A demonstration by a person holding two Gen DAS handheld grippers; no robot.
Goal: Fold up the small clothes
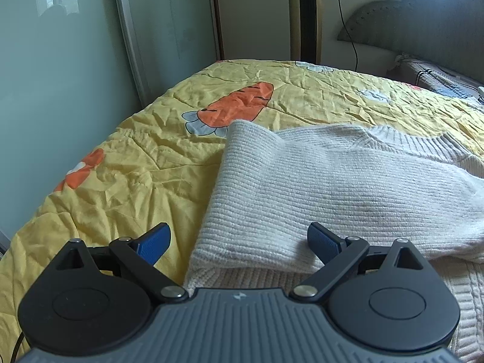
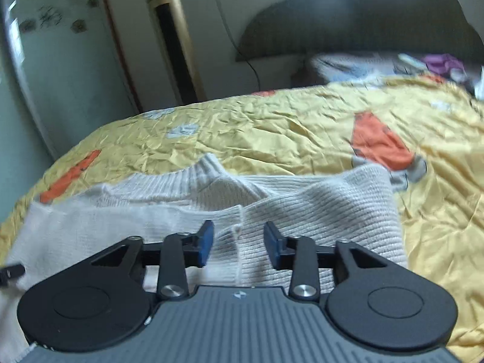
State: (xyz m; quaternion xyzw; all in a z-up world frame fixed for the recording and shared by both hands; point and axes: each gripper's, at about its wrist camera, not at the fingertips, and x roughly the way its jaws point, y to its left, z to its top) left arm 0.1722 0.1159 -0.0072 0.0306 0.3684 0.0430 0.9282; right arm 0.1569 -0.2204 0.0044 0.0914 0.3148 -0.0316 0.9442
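Note:
A cream knitted sweater point(image 1: 332, 187) lies on the yellow bedspread point(image 1: 106, 187), with a sleeve folded across its body. My left gripper point(image 1: 239, 242) hovers over the sweater's near left edge, its blue pads wide apart and nothing pinched between them. In the right wrist view the same sweater point(image 2: 317, 211) shows its ribbed collar point(image 2: 193, 178) and a folded cuff edge. My right gripper point(image 2: 239, 245) stands partly open just above that cuff edge, and its pads point(image 2: 205, 242) do not press the knit.
The bedspread point(image 2: 302, 130) has orange carrot prints point(image 1: 239, 103). A grey-green sliding wardrobe point(image 1: 60, 75) runs along the left. A gold tower unit point(image 2: 172, 36) and a dark padded headboard point(image 1: 423, 24) stand at the back, with bedding and small items point(image 2: 438, 63) near the headboard.

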